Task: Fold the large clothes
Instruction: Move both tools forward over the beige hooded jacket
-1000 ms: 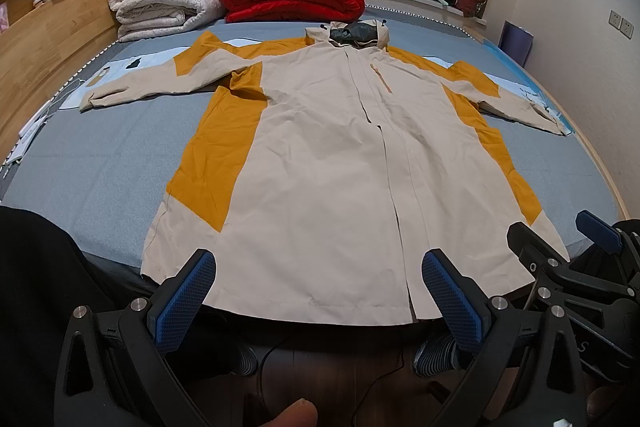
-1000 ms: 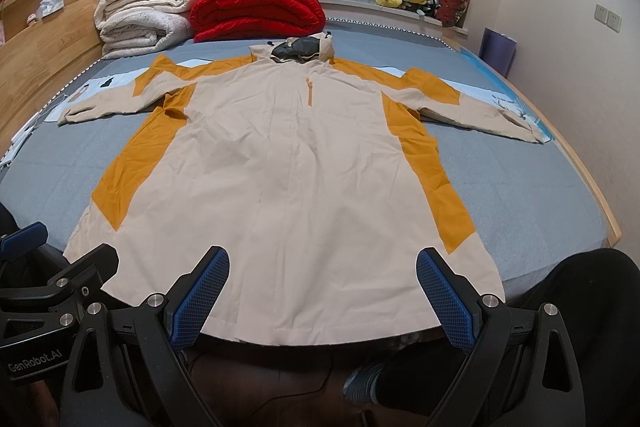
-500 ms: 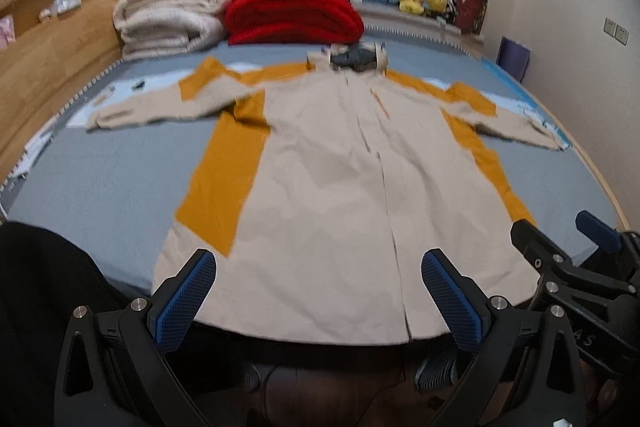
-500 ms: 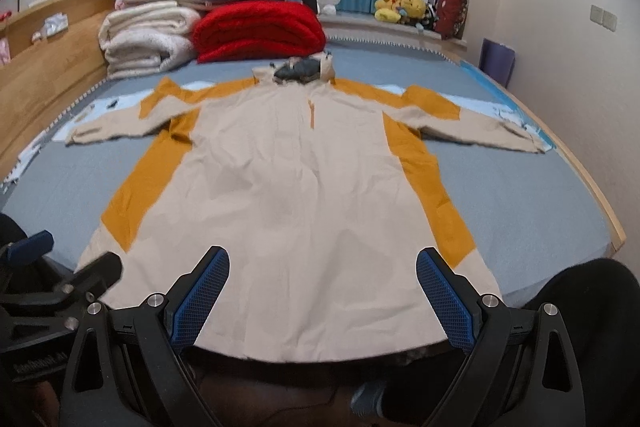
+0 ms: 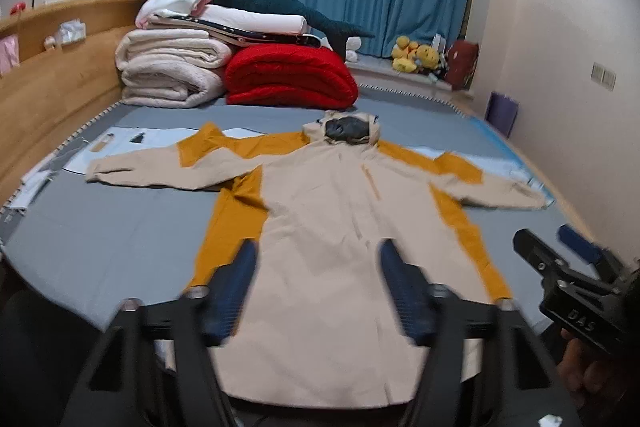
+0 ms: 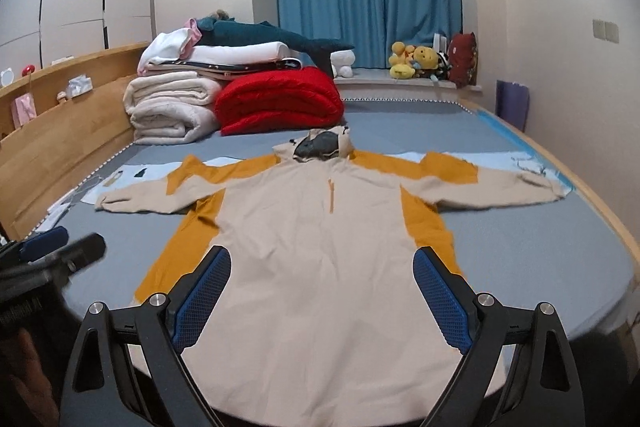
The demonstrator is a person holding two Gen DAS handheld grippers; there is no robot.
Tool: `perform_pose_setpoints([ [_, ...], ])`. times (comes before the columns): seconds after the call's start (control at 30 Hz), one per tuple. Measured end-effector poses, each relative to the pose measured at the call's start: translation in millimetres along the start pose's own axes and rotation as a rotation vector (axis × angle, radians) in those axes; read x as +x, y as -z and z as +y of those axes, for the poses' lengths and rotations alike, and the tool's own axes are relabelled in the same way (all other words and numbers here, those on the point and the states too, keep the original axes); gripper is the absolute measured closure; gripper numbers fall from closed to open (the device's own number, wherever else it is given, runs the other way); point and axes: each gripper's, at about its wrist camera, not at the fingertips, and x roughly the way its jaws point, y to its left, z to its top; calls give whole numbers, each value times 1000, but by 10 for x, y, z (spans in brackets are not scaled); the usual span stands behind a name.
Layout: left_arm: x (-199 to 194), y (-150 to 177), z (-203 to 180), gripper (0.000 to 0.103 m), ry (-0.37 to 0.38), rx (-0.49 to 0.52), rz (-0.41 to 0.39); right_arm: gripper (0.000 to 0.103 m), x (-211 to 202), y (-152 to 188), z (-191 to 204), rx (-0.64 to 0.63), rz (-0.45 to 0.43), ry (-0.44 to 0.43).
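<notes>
A large beige coat with orange side panels (image 5: 340, 235) lies flat, front up, on the grey bed, sleeves spread to both sides and hood at the far end. It also shows in the right wrist view (image 6: 320, 247). My left gripper (image 5: 320, 291) is open and empty above the coat's hem. My right gripper (image 6: 322, 295) is open and empty, also above the hem. The right gripper shows at the right edge of the left wrist view (image 5: 576, 291), and the left gripper at the left edge of the right wrist view (image 6: 48, 259).
Rolled white blankets (image 6: 172, 111) and a red quilt (image 6: 280, 99) are stacked at the head of the bed. A wooden ledge (image 6: 60, 131) runs along the left. Plush toys (image 6: 416, 61) sit by the blue curtain. A wall stands to the right.
Both grippers have risen and tilted up, so the views now show more of the room and less of the floor. The coat has not moved.
</notes>
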Motion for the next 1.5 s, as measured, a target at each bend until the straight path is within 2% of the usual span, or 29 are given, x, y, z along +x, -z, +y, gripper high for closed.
perform_pose_setpoints([
  [0.1,65,-276,28,57,0,23,-44,21,67,-235,-4,1,-22,4],
  [0.17,135,-438,55,58,-8,27,-62,22,113,-451,-23,10,-51,12],
  [0.3,383,-860,122,58,-38,-6,-86,22,246,-858,-18,-2,-98,23],
  [0.47,728,-1232,153,58,-67,-68,-104,22,503,-1305,38,-26,-151,6],
  [0.73,1153,-1898,323,58,-137,-97,-160,22,1151,-1875,80,19,-131,19],
  [0.97,1659,-2337,591,57,-201,-49,-175,22,1685,-2215,144,0,-151,22],
  [1.13,2160,-2288,881,56,-265,-21,-140,22,2179,-2382,210,-6,-125,-24],
  [1.27,2536,-2117,1168,56,-325,-13,-61,22,2546,-2308,245,4,-97,-23],
  [1.37,2788,-2012,1457,56,-334,-70,13,22,2765,-2222,246,22,-90,-32],
  [1.43,2917,-1925,1672,57,-347,-114,49,28,2890,-2116,257,35,-98,-48],
  [1.5,3025,-1851,1827,57,-346,-133,80,38,2987,-2027,266,39,-89,-86],
])
